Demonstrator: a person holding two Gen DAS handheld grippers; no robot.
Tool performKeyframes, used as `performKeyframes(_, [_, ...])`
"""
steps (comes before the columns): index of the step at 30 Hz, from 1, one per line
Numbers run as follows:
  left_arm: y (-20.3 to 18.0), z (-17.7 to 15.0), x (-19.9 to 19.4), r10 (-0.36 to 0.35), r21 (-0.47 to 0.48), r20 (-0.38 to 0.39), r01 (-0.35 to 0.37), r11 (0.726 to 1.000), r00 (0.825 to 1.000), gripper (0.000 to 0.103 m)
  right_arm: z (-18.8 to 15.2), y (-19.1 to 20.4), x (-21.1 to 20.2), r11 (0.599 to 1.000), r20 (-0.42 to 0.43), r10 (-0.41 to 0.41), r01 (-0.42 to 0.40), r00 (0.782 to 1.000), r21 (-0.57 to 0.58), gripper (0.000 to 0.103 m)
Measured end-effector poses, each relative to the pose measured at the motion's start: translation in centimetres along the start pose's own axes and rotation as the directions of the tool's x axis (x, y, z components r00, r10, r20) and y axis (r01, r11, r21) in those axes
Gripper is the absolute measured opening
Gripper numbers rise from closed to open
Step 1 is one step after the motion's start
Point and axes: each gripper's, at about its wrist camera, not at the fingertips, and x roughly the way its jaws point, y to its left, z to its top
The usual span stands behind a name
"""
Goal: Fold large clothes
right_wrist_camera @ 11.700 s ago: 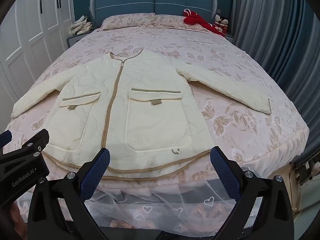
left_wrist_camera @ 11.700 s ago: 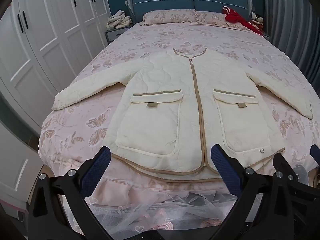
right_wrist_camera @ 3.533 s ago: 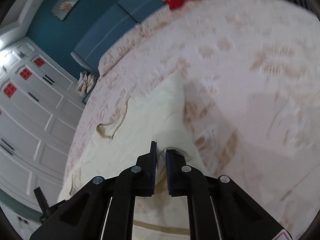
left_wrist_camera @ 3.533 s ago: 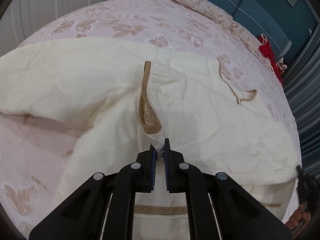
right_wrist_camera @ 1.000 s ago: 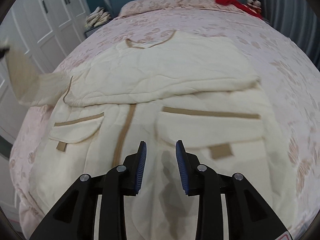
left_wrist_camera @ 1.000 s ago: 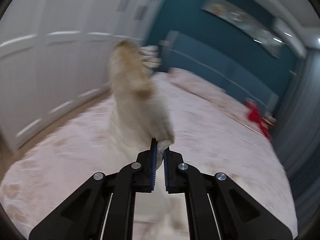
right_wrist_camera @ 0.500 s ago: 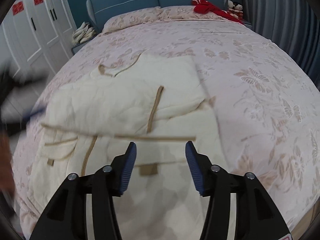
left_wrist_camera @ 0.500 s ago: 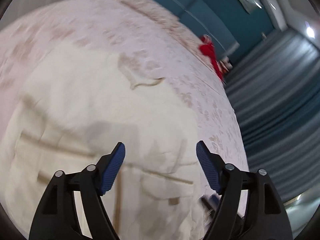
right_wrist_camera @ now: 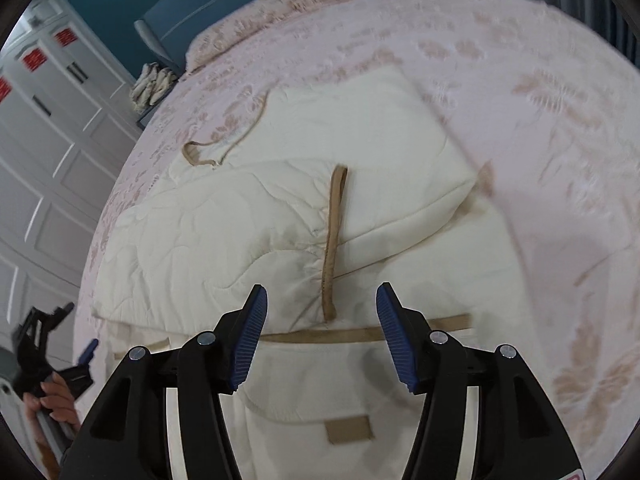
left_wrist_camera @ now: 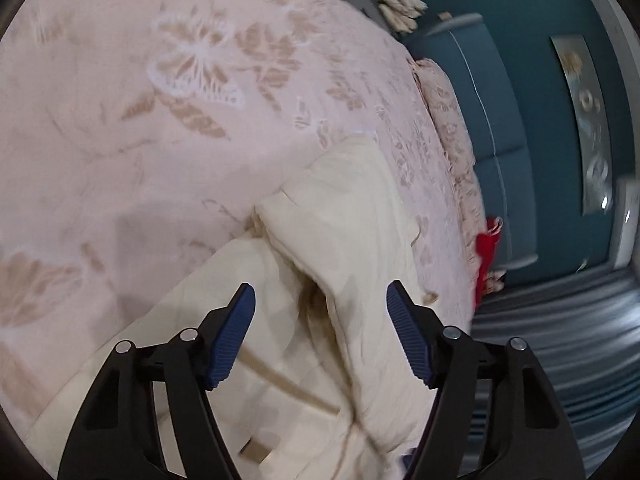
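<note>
The cream jacket (right_wrist_camera: 304, 208) lies flat on the bed (right_wrist_camera: 560, 92), both sleeves already crossed over its chest, its long axis running from the collar at about 11 o'clock in the right wrist view down to the hem beneath the camera. The right gripper (right_wrist_camera: 322, 320) hovers over the jacket's middle, its jaws spread and just now widening, with nothing between them — the tan sleeve cuff (right_wrist_camera: 334, 248) lies just ahead at 12 o'clock, above the tan pocket band (right_wrist_camera: 360, 335).

The left gripper (left_wrist_camera: 320, 330) hangs over the jacket's left edge; its jaws were flung wide and have just narrowed a little, still spread, with only the folded sleeve's shoulder bulge (left_wrist_camera: 340, 216) showing beyond them at 12 o'clock, not pinched.

Judging by this, the next fold runs along the long axis, hem toward collar. Each gripper is near its own side of the body, though neither view shows a hem corner.
</note>
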Motion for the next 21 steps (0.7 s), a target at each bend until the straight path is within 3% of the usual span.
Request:
performKeyframes(3, [1.5, 0.4, 1.8, -0.029, -0.092, -0.006, 0.029, 0.995, 1.000, 0.061, 0.2, 0.6, 1.1, 1.000, -0.006, -0.008, 0.008, 1.000, 0.004, 0.052])
performKeyframes(6, [2.5, 0.7, 2.4, -0.043, -0.138, 0.004, 0.044, 0.990, 0.999, 0.058, 0.4, 1.6, 1.8, 1.000, -0.017, -0.012, 0.011, 1.000, -0.028, 0.028])
performKeyframes(7, [2.3, 1.0, 2.8, -0.038, -0.134, 0.007, 0.039, 0.990, 0.999, 0.055, 0.7, 2.2, 2.0, 0.998, -0.015, -0.028, 0.027, 1.000, -0.053, 0.011])
performKeyframes(8, [2.2, 1.1, 2.9, -0.032, -0.128, 0.009, 0.033, 0.991, 0.999, 0.049, 0.9, 2.5, 2.0, 0.996, -0.011, -0.043, 0.042, 0.999, -0.077, 0.001])
performKeyframes(14, [0.2, 2.5, 4.1, 0.031, -0.039, 0.001, -0.031, 0.999, 1.000, 0.020, 6.3, 5.6, -4.3, 0.971, 0.200, -0.049, 0.094, 0.979, -0.222, 0.002])
performKeyframes(17, [-1.5, 2.1, 4.9, 0.041, 0.026, -0.020, -0.041, 0.999, 0.999, 0.019, 8.7, 6.5, -6.6, 0.955, 0.270, -0.045, 0.120, 0.962, -0.269, 0.001])
performKeyframes(21, [-2.6, 0.9, 5.7, 0.072, 0.076, -0.027, -0.070, 0.995, 0.997, 0.015, 10.1, 5.8, -7.0, 0.932, 0.330, -0.114, 0.216, 0.937, -0.291, 0.001])
